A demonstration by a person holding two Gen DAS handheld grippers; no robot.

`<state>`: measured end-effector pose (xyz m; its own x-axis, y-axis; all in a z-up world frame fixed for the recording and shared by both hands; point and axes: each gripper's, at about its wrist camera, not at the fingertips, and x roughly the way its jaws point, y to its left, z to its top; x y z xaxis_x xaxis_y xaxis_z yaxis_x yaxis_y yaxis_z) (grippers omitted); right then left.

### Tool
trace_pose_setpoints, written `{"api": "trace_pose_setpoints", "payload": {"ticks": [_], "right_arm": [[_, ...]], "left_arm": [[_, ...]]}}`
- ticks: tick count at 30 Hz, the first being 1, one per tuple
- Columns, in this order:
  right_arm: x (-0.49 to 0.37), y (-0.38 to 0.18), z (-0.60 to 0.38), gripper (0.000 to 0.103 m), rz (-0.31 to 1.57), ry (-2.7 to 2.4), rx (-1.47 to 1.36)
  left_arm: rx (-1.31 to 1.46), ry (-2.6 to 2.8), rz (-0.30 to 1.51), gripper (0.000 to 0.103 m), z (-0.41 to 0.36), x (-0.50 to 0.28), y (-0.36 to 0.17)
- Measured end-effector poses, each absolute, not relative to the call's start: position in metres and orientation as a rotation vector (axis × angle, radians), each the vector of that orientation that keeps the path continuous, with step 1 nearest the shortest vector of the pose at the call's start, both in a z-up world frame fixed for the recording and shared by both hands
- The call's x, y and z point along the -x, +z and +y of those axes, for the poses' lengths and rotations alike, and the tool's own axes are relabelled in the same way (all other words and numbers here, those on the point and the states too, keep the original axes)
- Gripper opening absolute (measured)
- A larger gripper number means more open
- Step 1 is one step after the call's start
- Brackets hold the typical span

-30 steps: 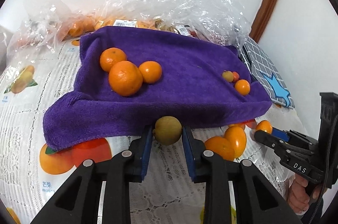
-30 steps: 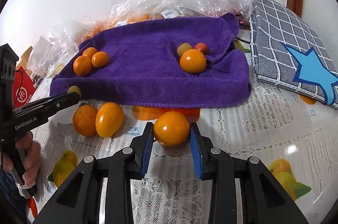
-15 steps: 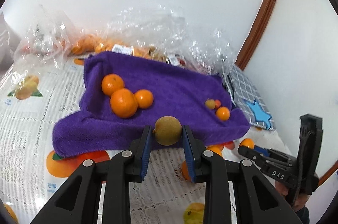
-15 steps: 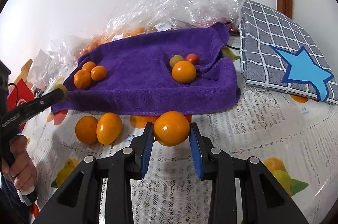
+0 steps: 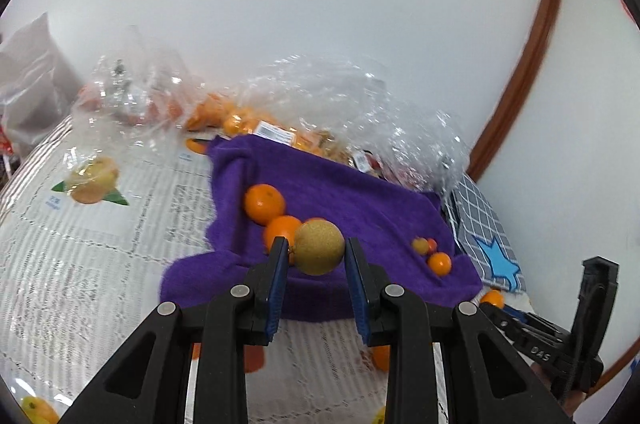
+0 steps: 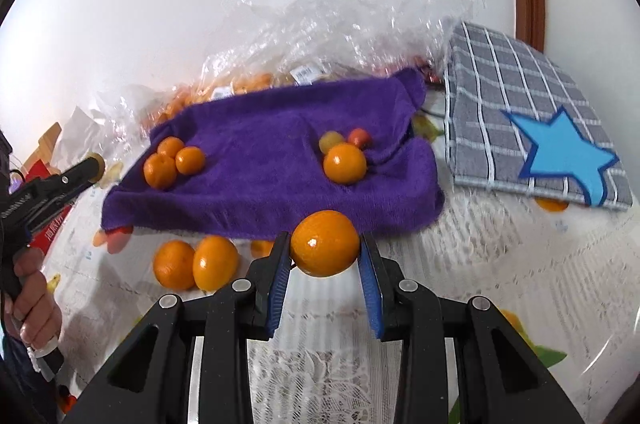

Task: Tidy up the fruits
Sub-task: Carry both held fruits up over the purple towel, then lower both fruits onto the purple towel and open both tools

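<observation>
left claw (image 5: 316,256): clamped on a round, dull brownish-green fruit (image 5: 319,247), pads pressed to both its sides; the fruit is off the table and hangs in front of the near edge of the purple towel (image 5: 352,199).
right claw (image 6: 323,250): clamped on a glossy orange (image 6: 324,243), held clear of the lace tablecloth (image 6: 480,264) just short of the towel's front edge.
just changed: a second ago the left claw's fruit sat low against the towel's front hem; now more wall shows and the towel lies lower in view, so that hand has lifted and tilted. The right view has barely shifted.
meaning for the task: I judge both fruits are picked and in carry, the left one heading for a group on the towel; neither is placed yet.
axis of held fruits: both near-round, so no clear long axis; the orange looks slightly wider across the pads. I cannot tell where either stem end points.
still loose: two oranges (image 6: 196,263) lie touching on the tablecloth, left of the right claw.
towel, left group: three oranges (image 6: 172,161) clustered, touching.
towel, right group: one orange (image 6: 345,163) with two small fruits (image 6: 346,139) just behind it.
far: crumpled clear bags (image 5: 340,103) of fruit against the wall; a checked cloth with a blue star (image 6: 560,151) beside the towel.
</observation>
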<state>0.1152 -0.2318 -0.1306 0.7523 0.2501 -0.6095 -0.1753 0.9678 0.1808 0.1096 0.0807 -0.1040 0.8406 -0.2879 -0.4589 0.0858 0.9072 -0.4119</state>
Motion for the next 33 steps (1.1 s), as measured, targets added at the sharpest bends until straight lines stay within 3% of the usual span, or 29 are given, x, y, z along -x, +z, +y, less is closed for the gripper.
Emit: {"api": "trace_pose_setpoints", "payload": {"ticks": [9, 20, 33], "right_arm": [[-0.125, -0.092, -0.230, 0.034, 0.580, 0.262, -0.096], [-0.153, -0.074, -0.227, 0.034, 0.540, 0.280, -0.083], [-0.187, -0.118, -0.202, 0.033, 0.670, 0.330, -0.054]], "left_arm": [[0.449, -0.118, 0.533, 0.027, 0.108, -0.113, -0.103], [0.340, -0.086, 0.565, 0.027, 0.082, -0.140, -0.091], [0.303, -0.048, 0.601, 0.027, 0.077, -0.164, -0.105]]}}
